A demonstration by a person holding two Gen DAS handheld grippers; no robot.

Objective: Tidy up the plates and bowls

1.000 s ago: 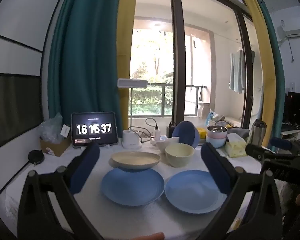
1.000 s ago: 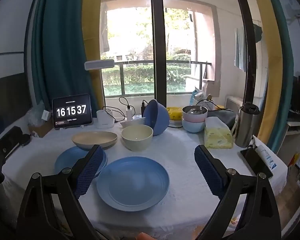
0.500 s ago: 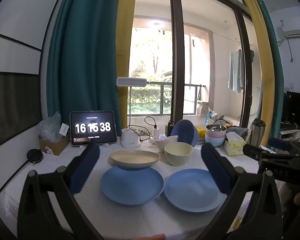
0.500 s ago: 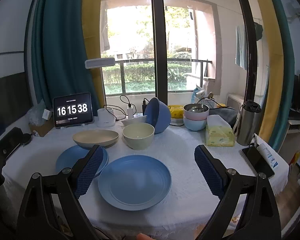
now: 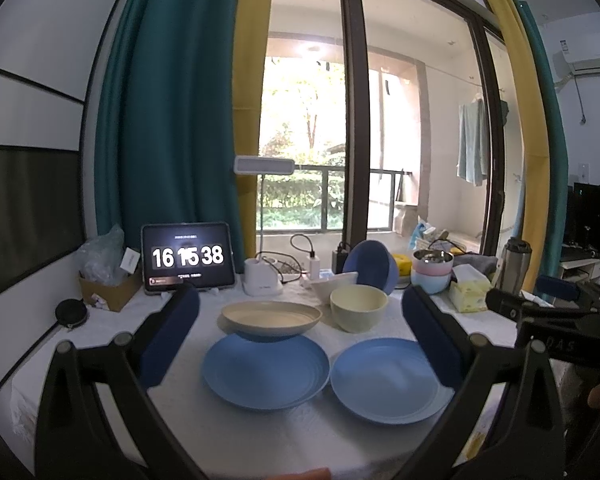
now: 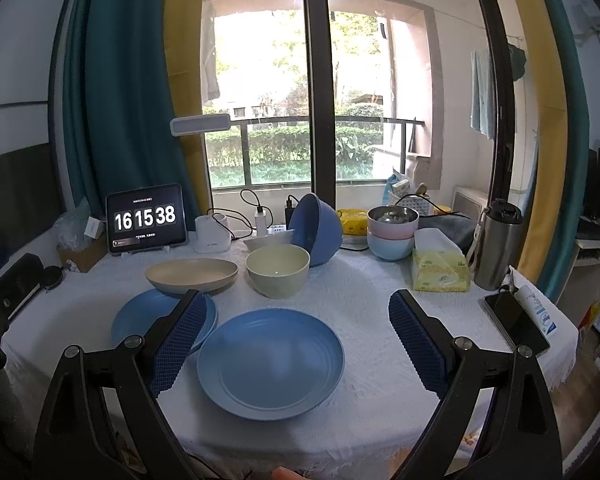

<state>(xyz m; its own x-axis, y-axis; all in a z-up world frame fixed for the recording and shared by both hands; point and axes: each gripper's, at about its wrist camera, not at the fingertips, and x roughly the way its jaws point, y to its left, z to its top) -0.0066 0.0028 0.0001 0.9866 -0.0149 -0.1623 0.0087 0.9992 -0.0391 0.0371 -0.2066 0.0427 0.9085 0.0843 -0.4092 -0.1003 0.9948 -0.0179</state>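
Two blue plates lie side by side on the white tablecloth: the left plate and the right plate. Behind them stand a shallow beige dish and a pale green bowl. A blue bowl leans on its side behind the green bowl. My left gripper is open and empty above the left plate. My right gripper is open and empty above the right plate.
A tablet clock, a white lamp base, chargers and a small white dish line the back. Stacked pastel bowls, a tissue pack, a steel flask, a phone and a tube sit at the right.
Both grippers have drifted slightly lower, and stay open. The dishes have not moved.
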